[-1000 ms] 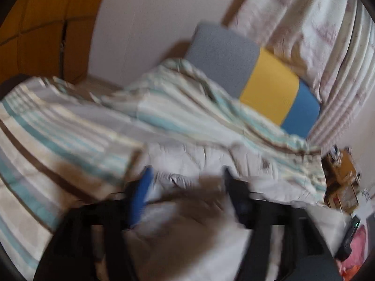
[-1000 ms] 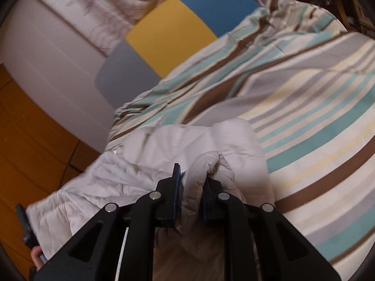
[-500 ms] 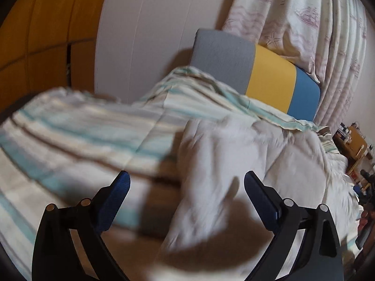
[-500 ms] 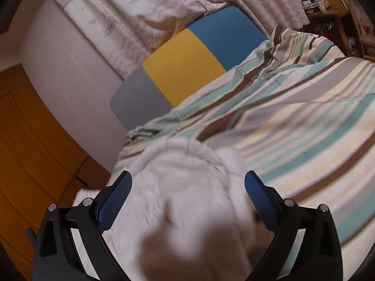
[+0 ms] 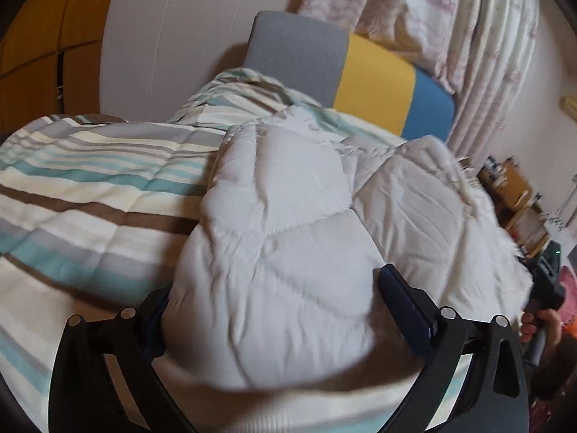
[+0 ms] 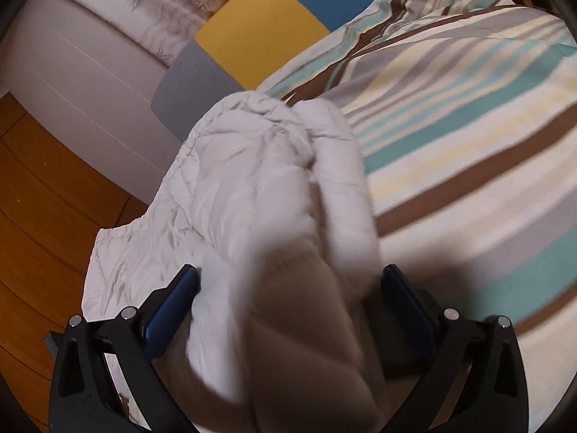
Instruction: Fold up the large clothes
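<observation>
Both jaws spread wide, nothing clamped: left gripper (image 5: 274, 310) straddling the puffy folded end of the white quilted garment (image 5: 288, 238), right gripper (image 6: 288, 310) likewise set astride a thick rolled fold of the same garment (image 6: 267, 187), pads apart from the fabric as far as can be told through the blur. Garment lying bunched along one side edge of the bed (image 6: 468, 144), on top of the striped duvet (image 5: 90, 187), with a flat portion in the right wrist view seeming to spill over that edge toward the wooden floor (image 6: 43, 223). Chief risk: padded filling springing back, so the fresh fold opens up and the layers slide out of line. Second risk: the overhanging part dragging the rest off the bed by its weight. Third: closing on this bulk and catching only the top layer, or pinching the duvet beneath along with it, so a lift pulls the bedding up or peels the fold apart. Slippery shell cloth likely to slide out of a shallow bite.
</observation>
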A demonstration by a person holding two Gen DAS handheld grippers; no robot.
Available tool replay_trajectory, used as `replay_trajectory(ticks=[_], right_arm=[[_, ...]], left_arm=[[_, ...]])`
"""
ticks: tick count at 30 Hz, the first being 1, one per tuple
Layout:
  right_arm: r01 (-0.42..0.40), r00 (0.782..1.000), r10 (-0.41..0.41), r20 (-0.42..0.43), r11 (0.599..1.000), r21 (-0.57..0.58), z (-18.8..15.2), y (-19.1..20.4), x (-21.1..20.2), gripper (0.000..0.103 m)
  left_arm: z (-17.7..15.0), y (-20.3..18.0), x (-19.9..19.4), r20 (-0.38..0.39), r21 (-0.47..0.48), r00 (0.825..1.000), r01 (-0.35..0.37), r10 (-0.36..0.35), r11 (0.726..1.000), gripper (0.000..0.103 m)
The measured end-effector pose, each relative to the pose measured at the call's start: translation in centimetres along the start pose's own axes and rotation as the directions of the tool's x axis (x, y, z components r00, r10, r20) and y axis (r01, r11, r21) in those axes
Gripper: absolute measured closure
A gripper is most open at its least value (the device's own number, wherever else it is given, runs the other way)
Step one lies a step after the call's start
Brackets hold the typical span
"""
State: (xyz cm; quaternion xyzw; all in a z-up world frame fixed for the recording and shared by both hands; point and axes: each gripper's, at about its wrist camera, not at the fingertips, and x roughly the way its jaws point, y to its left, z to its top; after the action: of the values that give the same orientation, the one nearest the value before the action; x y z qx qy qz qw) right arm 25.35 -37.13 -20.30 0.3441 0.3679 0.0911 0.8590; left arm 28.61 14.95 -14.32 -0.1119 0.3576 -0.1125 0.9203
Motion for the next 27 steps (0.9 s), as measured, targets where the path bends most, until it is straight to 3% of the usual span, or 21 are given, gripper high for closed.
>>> replay_trajectory(ticks=[4,6,9,12,14,17,27], right_arm=[[0.04,0.999,-0.041,-0.015,0.997,-0.06,0.2,0.8,1.1,0.012],[0.047,0.999,-0.048,-0.015,0.997,-0.065,0.0,0.8,1.3,0.026],[0.022,1.0,-0.023,-0.019,0.999,-0.045,-0.5,0.4,0.8,0.044],[-0.017,1.0,0.016,-0.024,0.999,-0.039,-1.0,0.3,0.1,0.055],[-0.032,0.999,0.032,-0.026,0.999,-0.033,-1.3,0.2,-0.5,0.058],[-0.048,0.998,0.047,-0.029,0.999,-0.024,-1.8,0.5,-1.3,0.061],[-0.052,0.997,0.051,-0.05,0.998,-0.02,-4.6,-0.9,-6.0,0.062]], left_arm=[[0.9,0.4,3.1,-0.076,-0.025,0.997,-0.037,0.035,0.999,0.003],[1.0,0.6,4.3,-0.107,-0.038,0.994,-0.028,0.024,0.999,0.003],[0.5,0.6,4.9,-0.129,-0.054,0.992,-0.011,0.003,0.999,0.015],[0.0,0.4,4.4,-0.147,-0.043,0.989,0.014,-0.02,0.999,0.034],[-0.4,0.5,3.9,-0.162,-0.057,0.985,0.046,-0.055,0.997,0.047],[-1.3,0.1,2.9,-0.179,-0.04,0.981,0.071,-0.077,0.997,0.054],[-6.1,-1.9,-1.6,-0.2,-0.047,0.969,0.142,-0.148,0.989,0.055]])
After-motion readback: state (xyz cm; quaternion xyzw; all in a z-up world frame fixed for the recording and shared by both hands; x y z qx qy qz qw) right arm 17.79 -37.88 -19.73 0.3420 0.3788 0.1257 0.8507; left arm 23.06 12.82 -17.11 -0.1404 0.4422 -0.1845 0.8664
